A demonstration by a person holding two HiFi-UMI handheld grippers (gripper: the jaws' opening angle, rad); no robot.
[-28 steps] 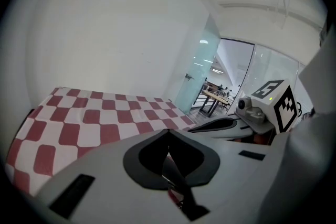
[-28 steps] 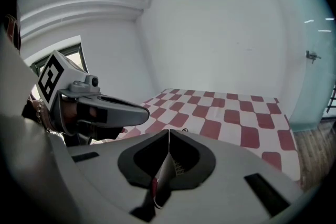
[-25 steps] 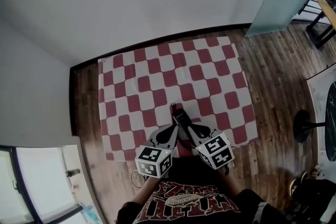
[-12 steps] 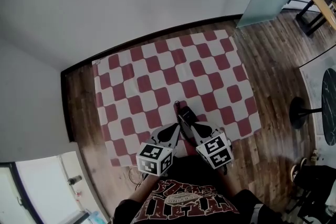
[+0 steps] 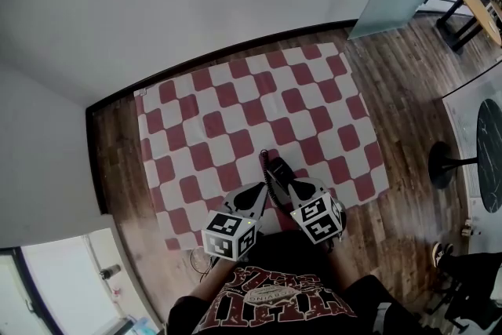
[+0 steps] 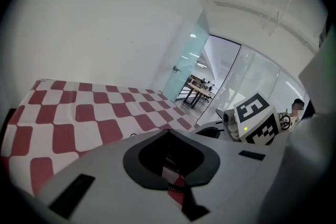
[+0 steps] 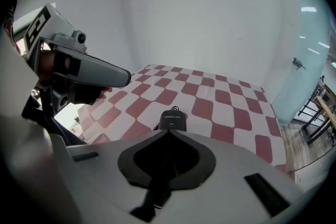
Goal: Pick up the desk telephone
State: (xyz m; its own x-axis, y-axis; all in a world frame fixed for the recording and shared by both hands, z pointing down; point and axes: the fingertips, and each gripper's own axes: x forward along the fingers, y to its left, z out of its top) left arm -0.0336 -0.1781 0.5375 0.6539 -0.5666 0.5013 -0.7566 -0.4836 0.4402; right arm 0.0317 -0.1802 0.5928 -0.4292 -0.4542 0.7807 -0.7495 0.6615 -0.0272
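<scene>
Right gripper (image 7: 169, 132): jaws pressed together on themselves, tips just short of the black desk telephone (image 7: 172, 119). Left gripper (image 6: 168, 131) sits close beside it, its jaws likewise closed to a point. I see the telephone resting on the red-and-white checkered cloth (image 5: 235, 114), close to its near edge and about mid-width, just beyond both grippers' tips. Past the cloth's far edge is a strip of wood floor (image 5: 235, 59), then a white wall (image 5: 196, 4).

The black desk telephone (image 5: 276, 168) lies flat near the front edge of the red-and-white checkered cloth (image 5: 235, 106).
</scene>
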